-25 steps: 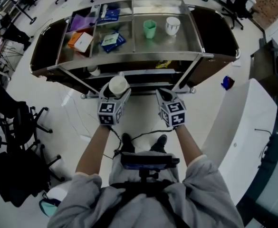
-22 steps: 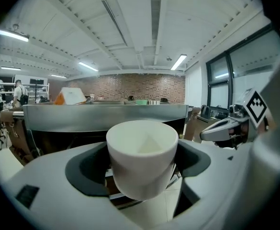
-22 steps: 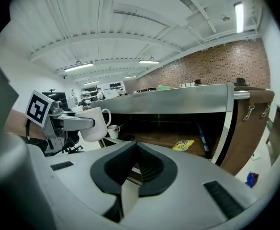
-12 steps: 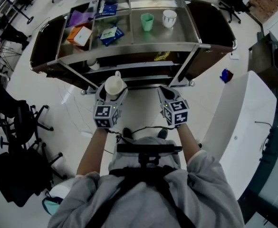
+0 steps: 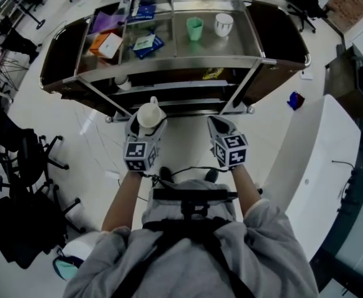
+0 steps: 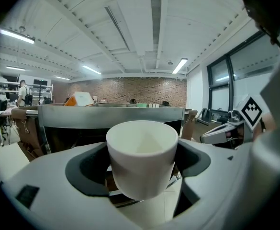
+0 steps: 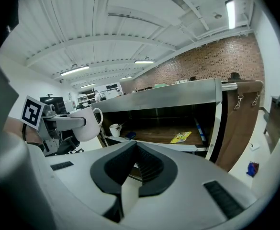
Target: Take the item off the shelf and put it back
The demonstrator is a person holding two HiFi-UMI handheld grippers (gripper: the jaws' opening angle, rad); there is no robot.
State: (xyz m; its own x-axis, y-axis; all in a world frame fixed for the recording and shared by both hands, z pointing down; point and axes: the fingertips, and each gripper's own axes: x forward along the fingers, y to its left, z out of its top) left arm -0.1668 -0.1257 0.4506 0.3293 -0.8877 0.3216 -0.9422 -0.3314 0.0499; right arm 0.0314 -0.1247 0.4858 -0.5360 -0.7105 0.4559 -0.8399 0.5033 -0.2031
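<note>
Steel cart (image 5: 169,66) behind; left gripper (image 5: 147,121) clamps one smooth, round white mug (image 6: 142,157); right gripper (image 7: 134,152), ribbed jaws together, empty.

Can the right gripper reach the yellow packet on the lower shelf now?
Probably yes: the right gripper is empty, jaws shut, and the lower shelf stands open-fronted before the yellow packet.

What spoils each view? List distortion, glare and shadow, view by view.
Head view: wide-angle bowing curves the steel cart rails; light is even, the picture sharp. Left gripper view: strong fisheye, black corners, and the white mug looms large but clear. Right gripper view: same fisheye vignette, a bright ceiling strip light, and the cart's lower shelf in shadow.
</note>
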